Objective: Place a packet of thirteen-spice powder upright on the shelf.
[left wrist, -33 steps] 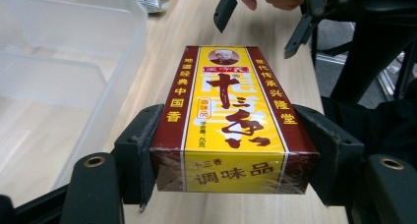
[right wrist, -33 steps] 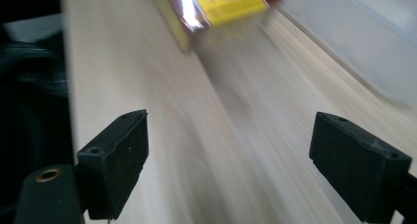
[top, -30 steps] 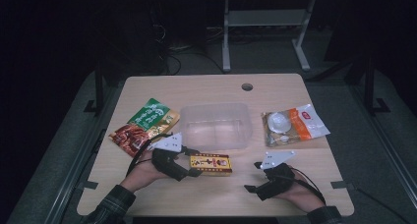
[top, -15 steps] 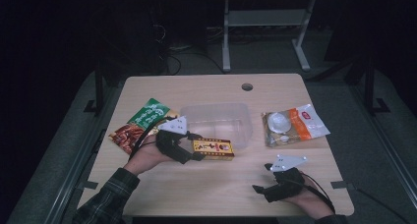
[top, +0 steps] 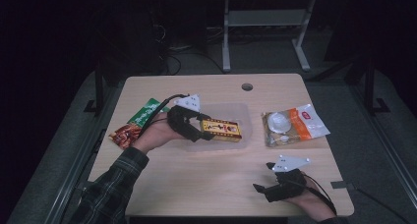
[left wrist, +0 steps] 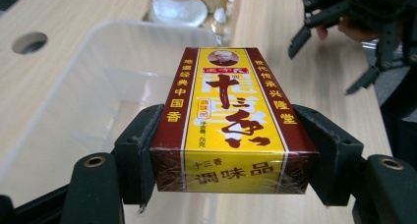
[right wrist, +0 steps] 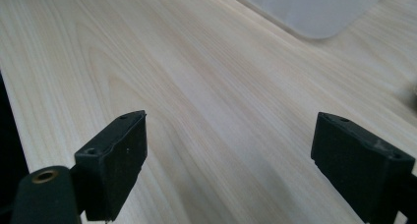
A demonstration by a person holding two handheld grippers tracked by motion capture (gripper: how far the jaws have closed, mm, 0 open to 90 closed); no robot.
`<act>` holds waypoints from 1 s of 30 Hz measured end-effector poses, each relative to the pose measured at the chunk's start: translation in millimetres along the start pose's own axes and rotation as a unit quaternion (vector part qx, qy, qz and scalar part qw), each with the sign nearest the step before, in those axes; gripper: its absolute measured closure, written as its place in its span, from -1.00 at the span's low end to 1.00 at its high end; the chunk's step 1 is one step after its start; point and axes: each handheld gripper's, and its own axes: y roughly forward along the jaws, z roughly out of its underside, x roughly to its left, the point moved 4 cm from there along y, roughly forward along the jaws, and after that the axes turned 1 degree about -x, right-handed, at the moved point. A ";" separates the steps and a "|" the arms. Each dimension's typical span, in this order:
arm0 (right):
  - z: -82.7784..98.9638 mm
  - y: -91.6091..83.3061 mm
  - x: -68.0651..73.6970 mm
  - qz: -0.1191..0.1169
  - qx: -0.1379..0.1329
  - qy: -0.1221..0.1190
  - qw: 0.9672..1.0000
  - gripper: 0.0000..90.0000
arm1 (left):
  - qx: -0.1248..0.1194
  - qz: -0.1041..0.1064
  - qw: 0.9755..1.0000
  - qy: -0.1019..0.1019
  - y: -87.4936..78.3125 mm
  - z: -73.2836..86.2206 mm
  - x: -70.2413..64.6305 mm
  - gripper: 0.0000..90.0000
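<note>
My left gripper [top: 204, 130] is shut on a yellow and dark red spice box [top: 223, 129] and holds it in the air over the front part of a clear plastic container [top: 231, 110]. In the left gripper view both pads clamp the long sides of the box [left wrist: 231, 121], with the clear container [left wrist: 74, 96] just beyond it. My right gripper [top: 263, 184] rests low near the table's front right edge, open, with only bare wood between its jaws [right wrist: 226, 155].
A green and red snack bag [top: 135, 123] lies at the left of the table. A clear packet with an orange label [top: 292, 126] lies at the right. A round cable hole [top: 247, 87] sits near the far edge.
My left gripper has lifted the spice box off the table and carried it away from the front edge, over the clear container. The right gripper has stayed near the front right edge.
</note>
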 end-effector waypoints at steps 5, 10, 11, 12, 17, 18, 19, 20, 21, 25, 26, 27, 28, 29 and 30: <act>-3.0 2.4 2.4 -0.009 -0.008 -0.004 1.000 -0.70 | 0.006 -0.003 1.000 0.010 4.0 -13.9 13.8 -0.29; -3.6 3.0 4.0 -0.017 -0.009 -0.005 1.000 -0.70 | 0.016 -0.007 1.000 0.012 12.7 -22.9 30.3 -0.29; -3.1 3.3 3.9 -0.018 -0.010 -0.005 1.000 -0.70 | 0.019 -0.006 1.000 0.011 14.0 -24.0 33.1 -0.29; -2.6 3.2 3.6 -0.018 -0.009 -0.005 1.000 -0.70 | 0.019 -0.006 1.000 0.007 15.9 -25.0 35.5 -0.29; -3.0 2.9 2.8 -0.020 -0.012 -0.005 1.000 -0.70 | 0.033 -0.002 0.999 0.001 25.0 -26.6 46.6 -0.29; -3.3 3.6 2.5 -0.020 -0.012 -0.008 1.000 -0.70 | 0.033 -0.003 0.999 0.000 26.6 -26.4 47.6 -0.29; -3.3 3.6 2.5 -0.020 -0.012 -0.008 1.000 -0.70 | 0.033 -0.003 0.999 0.000 26.6 -26.4 47.6 -0.29; -3.4 3.9 3.1 -0.021 -0.012 -0.009 1.000 -0.70 | 0.036 -0.001 0.999 -0.005 29.6 -25.2 50.0 -0.29; -3.4 3.8 3.5 -0.022 -0.012 -0.008 1.000 -0.70 | 0.039 -0.002 0.999 -0.006 31.1 -24.2 51.1 -0.29; -4.1 2.4 2.9 -0.020 -0.019 -0.009 1.000 -0.70 | 0.041 -0.002 0.999 -0.008 35.7 -21.1 55.2 -0.29; -4.2 2.3 2.2 -0.022 -0.021 -0.007 1.000 -0.70 | 0.041 -0.003 0.999 -0.008 36.4 -20.7 56.0 -0.30; -4.1 2.2 2.0 -0.021 -0.020 -0.007 1.000 -0.70 | 0.041 -0.002 0.999 -0.007 37.4 -20.3 57.1 -0.29; -4.0 2.3 1.8 -0.021 -0.019 -0.007 1.000 -0.70 | 0.040 0.000 0.999 -0.011 38.7 -19.8 57.5 -0.30; -3.9 2.4 1.7 -0.021 -0.019 -0.007 1.000 -0.69 | 0.043 0.006 0.999 -0.010 40.2 -18.9 58.1 -0.30; -3.7 2.7 1.8 -0.023 -0.017 -0.006 1.000 -0.69 | 0.044 0.006 0.999 -0.010 41.1 -18.2 58.3 -0.30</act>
